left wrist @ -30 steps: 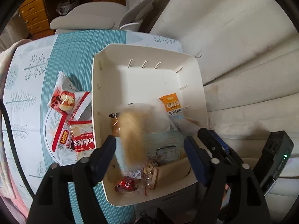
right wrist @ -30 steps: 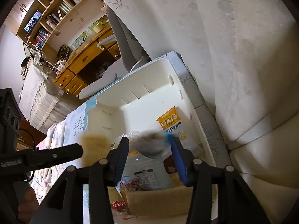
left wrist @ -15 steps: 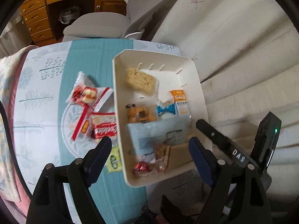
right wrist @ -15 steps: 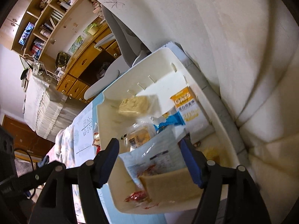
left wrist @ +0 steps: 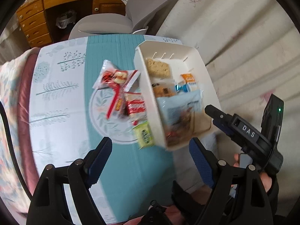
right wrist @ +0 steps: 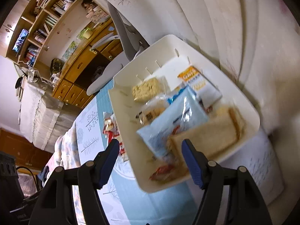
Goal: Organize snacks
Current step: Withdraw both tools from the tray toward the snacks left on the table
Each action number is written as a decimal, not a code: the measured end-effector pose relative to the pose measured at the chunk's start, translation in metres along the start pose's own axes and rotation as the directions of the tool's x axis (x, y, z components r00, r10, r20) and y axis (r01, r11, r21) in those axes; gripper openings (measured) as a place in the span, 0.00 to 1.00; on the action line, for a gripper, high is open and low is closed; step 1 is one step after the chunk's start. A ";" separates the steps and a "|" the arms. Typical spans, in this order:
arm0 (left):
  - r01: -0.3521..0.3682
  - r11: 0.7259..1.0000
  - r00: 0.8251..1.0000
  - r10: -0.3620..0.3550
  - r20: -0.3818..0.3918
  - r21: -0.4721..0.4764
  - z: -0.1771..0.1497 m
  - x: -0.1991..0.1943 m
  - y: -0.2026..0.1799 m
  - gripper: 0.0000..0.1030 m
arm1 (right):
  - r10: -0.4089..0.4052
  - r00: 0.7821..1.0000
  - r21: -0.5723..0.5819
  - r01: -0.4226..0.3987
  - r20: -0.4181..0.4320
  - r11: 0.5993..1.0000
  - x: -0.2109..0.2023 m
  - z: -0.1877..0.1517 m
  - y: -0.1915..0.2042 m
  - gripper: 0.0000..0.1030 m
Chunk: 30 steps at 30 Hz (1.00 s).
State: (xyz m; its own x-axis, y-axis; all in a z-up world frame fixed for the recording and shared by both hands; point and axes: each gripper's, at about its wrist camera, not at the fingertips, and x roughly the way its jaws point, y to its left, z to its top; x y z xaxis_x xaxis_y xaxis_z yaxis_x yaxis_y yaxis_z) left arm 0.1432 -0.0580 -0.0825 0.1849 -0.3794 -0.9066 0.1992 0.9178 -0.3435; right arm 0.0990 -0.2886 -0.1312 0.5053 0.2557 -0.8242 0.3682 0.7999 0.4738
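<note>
- While both grippers hang above the table with nothing in them, the step in hand looks like the gap between a drop-off and the next pick.
- The left gripper [left wrist: 150,159] stands wide open and empty over the teal-and-white leaf-printed tablecloth [left wrist: 105,52].
- The right gripper [right wrist: 151,158] is parted about as far, nothing between its blue pads; its jaws have just been opening.
- The cream rectangular plastic bin [left wrist: 204,71] sits at the table's edge beside pale cushions and already holds a pale rice-crisp bar [left wrist: 158,69], an orange-topped oats sachet [right wrist: 198,80], a light-blue foil packet [right wrist: 174,120] and a tan flat bread slice [right wrist: 208,136].
- Loose snacks remain on the cloth just beside the bin: a red-and-white wrapped pastry [left wrist: 114,76], a red cookie packet [left wrist: 136,106] and a green small sachet [left wrist: 144,135].
- Next, I judge, the left gripper should drop onto one of these, close, and carry it over the bin wall.
</note>
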 end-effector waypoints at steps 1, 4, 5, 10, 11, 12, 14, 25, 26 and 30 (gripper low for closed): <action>0.004 1.000 1.000 -0.004 -0.006 0.016 -0.003 -0.004 0.008 0.81 | -0.006 1.000 0.012 0.006 0.007 1.000 -0.001 -0.006 0.003 0.67; 0.010 0.998 1.000 -0.008 -0.021 0.065 -0.013 -0.018 0.031 0.81 | -0.024 0.999 0.061 0.022 0.031 0.998 -0.005 -0.035 0.017 0.67; 0.013 0.997 1.000 -0.011 -0.026 0.081 -0.016 -0.022 0.040 0.81 | -0.029 0.999 0.080 0.026 0.038 0.996 -0.005 -0.046 0.021 0.67; 0.014 0.989 0.999 -0.007 -0.044 0.149 -0.028 -0.040 0.079 0.81 | -0.041 0.998 0.156 0.032 0.053 0.987 -0.001 -0.094 0.044 0.68; 0.012 0.987 0.999 -0.004 -0.046 0.161 -0.030 -0.042 0.086 0.81 | -0.042 0.998 0.166 0.034 0.048 0.986 0.001 -0.104 0.050 0.68; 0.010 0.985 0.999 -0.002 -0.049 0.170 -0.031 -0.045 0.093 0.81 | -0.041 0.998 0.174 0.033 0.044 0.984 0.003 -0.111 0.054 0.68; -0.005 0.982 0.999 0.014 -0.052 0.186 -0.032 -0.049 0.107 0.81 | -0.038 0.999 0.195 0.032 0.029 0.980 0.009 -0.127 0.061 0.68; -0.067 0.961 0.996 0.078 -0.031 0.267 -0.015 -0.056 0.147 0.81 | -0.033 0.999 0.232 0.039 -0.029 0.972 0.035 -0.169 0.090 0.76; -0.071 0.959 0.996 0.083 -0.031 0.275 -0.012 -0.055 0.149 0.81 | -0.036 0.999 0.234 0.042 -0.030 0.971 0.037 -0.170 0.091 0.76; -0.099 0.947 0.992 0.118 -0.046 0.304 0.001 -0.043 0.151 0.81 | -0.041 0.999 0.253 0.047 -0.027 0.966 0.045 -0.171 0.092 0.76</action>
State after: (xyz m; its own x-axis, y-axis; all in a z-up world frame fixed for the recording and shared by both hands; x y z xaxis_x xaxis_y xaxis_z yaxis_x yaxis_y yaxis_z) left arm 0.1663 0.0966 -0.0956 0.1631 -0.2623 -0.9511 0.4633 0.8715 -0.1609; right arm 0.0224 -0.1110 -0.1773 0.4685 0.2371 -0.8511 0.5769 0.6475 0.4980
